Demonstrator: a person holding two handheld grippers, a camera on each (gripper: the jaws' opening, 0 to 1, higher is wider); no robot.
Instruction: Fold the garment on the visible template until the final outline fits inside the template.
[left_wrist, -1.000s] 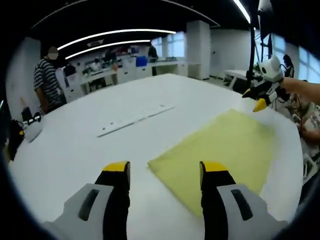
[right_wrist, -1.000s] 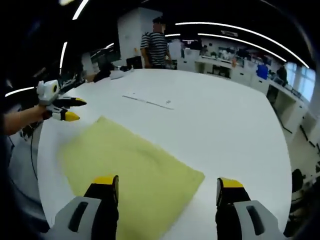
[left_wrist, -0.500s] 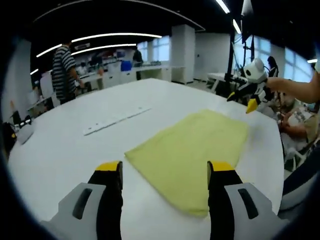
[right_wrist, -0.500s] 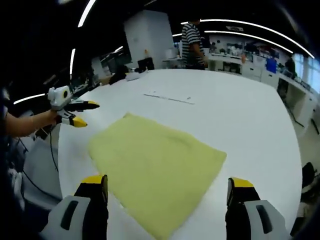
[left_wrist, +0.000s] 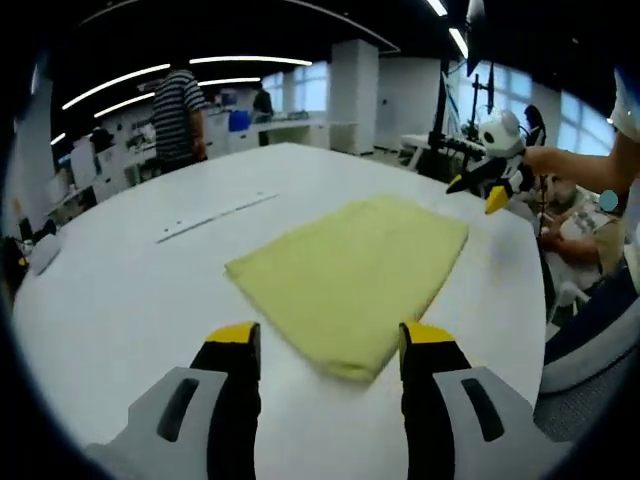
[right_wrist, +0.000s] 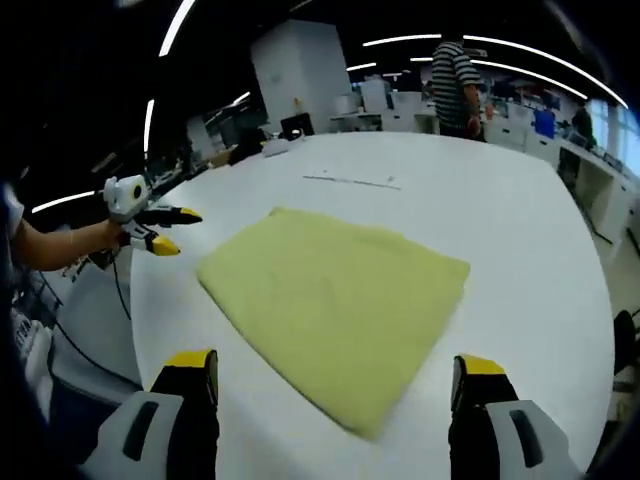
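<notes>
We see the yellow garment (left_wrist: 352, 275) lying flat in a folded rectangle on the white counter (left_wrist: 110, 290). Our left tongs (left_wrist: 330, 345) gape wide, holding nothing, at its near edge. Our right tongs (right_wrist: 337, 372) also stand wide apart and bare above the cloth's near corner.

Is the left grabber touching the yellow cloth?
Apart. The right gripper view shows the left gripper open, hovering off the yellow cloth, white table between.

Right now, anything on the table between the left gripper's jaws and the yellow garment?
No: in the left gripper view, bare white tabletop separates the left gripper from the flat yellow fabric garment.
</notes>
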